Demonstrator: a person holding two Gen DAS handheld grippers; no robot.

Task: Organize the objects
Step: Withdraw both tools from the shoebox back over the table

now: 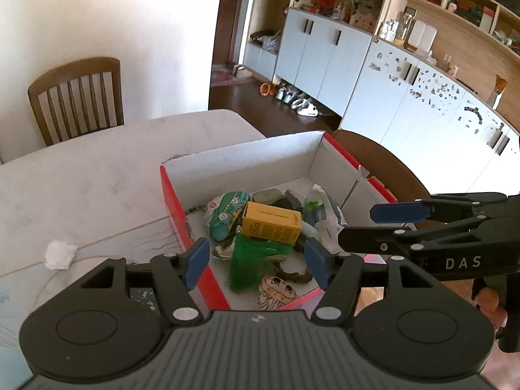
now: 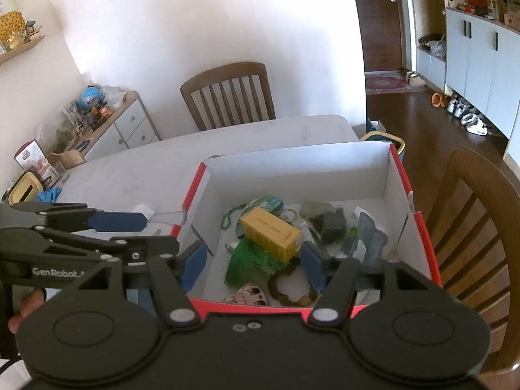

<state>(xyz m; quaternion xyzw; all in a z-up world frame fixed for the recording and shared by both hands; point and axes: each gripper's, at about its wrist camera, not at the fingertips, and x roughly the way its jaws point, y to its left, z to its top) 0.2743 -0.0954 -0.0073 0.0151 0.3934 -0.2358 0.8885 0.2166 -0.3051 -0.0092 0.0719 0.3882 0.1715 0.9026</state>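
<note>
A red cardboard box (image 1: 175, 208) with white inner walls (image 2: 292, 175) stands on the pale table. In it lie a yellow carton (image 1: 271, 224) (image 2: 269, 232), a green tassel (image 1: 250, 260) (image 2: 247, 260), a teal patterned pouch (image 1: 226, 214), a cartoon-face piece (image 1: 276, 291) (image 2: 248, 294), a brown ring (image 2: 291, 287), dark blocks (image 2: 330, 224) and plastic wrappers (image 2: 367, 237). My left gripper (image 1: 255, 261) is open and empty, held above the box's near edge. My right gripper (image 2: 253, 263) is open and empty above the box's near side; it also shows in the left wrist view (image 1: 357, 224).
A crumpled white paper wad (image 1: 58, 255) lies on the table (image 1: 97, 178) left of the box. Wooden chairs stand at the far side (image 2: 229, 96) and at the right (image 2: 471, 221). White cabinets (image 1: 325, 55) line the far wall. A low drawer unit (image 2: 120, 123) with clutter stands at left.
</note>
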